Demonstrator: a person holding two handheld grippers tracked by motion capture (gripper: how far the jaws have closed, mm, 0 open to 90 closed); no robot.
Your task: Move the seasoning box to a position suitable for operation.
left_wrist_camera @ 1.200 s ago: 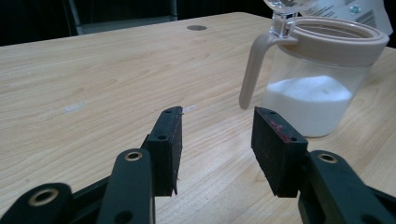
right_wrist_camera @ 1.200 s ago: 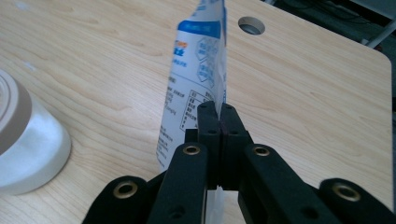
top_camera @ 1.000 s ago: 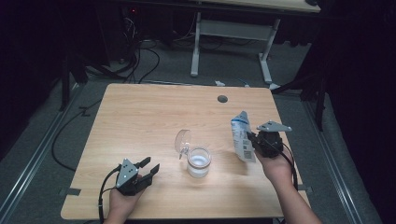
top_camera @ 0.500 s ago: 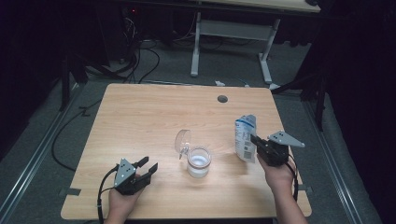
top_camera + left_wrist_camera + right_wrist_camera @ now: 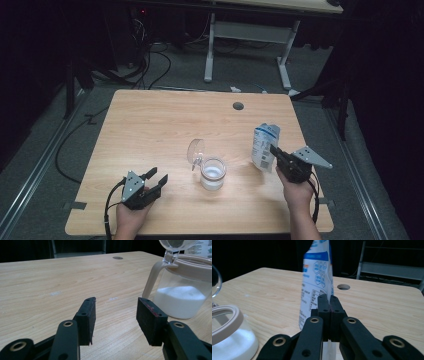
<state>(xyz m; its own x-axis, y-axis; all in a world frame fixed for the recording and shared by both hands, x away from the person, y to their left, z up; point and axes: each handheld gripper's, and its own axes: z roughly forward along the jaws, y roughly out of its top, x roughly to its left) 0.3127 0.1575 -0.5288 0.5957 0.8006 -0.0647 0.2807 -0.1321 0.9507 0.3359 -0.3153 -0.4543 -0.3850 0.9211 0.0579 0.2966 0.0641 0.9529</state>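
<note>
A white and blue bag (image 5: 264, 146) stands upright at the right of the wooden table (image 5: 160, 125). My right gripper (image 5: 274, 150) is shut on the bag's near edge. In the right gripper view the jaws (image 5: 328, 298) pinch the thin edge of the bag (image 5: 317, 277). A clear jar (image 5: 212, 173) holding white powder sits at the table's middle, its hinged lid (image 5: 196, 150) tipped open. My left gripper (image 5: 157, 177) rests near the front left, open and empty. Its jaws (image 5: 116, 305) have just been opening, with the jar (image 5: 182, 297) off to their right.
A round cable hole (image 5: 238, 105) sits at the far middle of the table. Behind the table stand a white desk frame (image 5: 250, 35) and loose cables (image 5: 150, 60) on the floor. Bare wood lies left of and beyond the jar.
My right gripper has come down and a little toward the table's near right with the bag, which now stands more upright. The left hand has stayed put.
</note>
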